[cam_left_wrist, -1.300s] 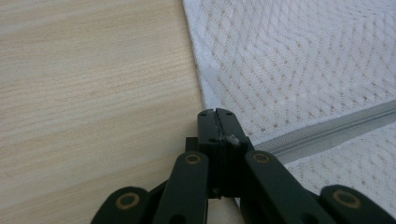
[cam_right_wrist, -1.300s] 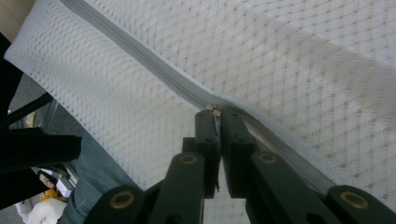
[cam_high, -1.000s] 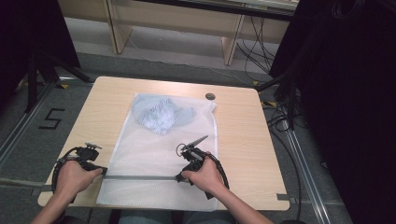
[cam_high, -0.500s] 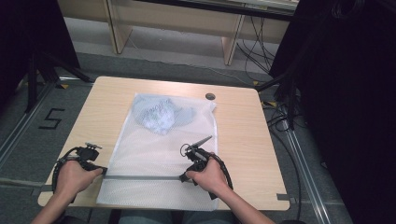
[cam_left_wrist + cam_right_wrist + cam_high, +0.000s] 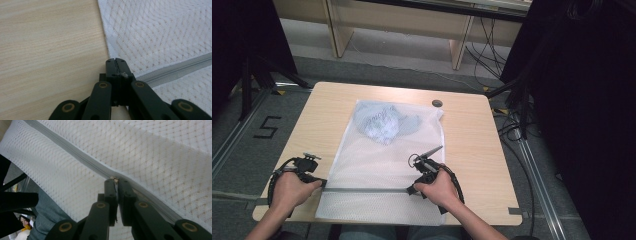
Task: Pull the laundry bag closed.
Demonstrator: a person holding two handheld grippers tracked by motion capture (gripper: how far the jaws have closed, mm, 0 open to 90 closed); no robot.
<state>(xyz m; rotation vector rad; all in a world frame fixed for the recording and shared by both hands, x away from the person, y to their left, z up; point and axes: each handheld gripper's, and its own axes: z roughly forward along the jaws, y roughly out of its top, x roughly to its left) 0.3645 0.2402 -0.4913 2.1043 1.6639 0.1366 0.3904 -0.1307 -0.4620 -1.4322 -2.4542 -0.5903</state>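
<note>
Both claws clamped on the mesh bag's zipper

Left gripper (image 5: 116, 61) pinches the mesh bag (image 5: 377, 160) edge at the zipper (image 5: 175, 71) end; right gripper (image 5: 116, 180) is closed on the zipper pull (image 5: 115, 179).

A white mesh bag (image 5: 382, 165) lies flat on the wooden table (image 5: 467, 140).

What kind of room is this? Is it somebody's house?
Probably not a house; it looks like a lab or recording workshop. A bare wooden table stands on grey floor with a taped number 5, loose cables and black stands around it.
</note>
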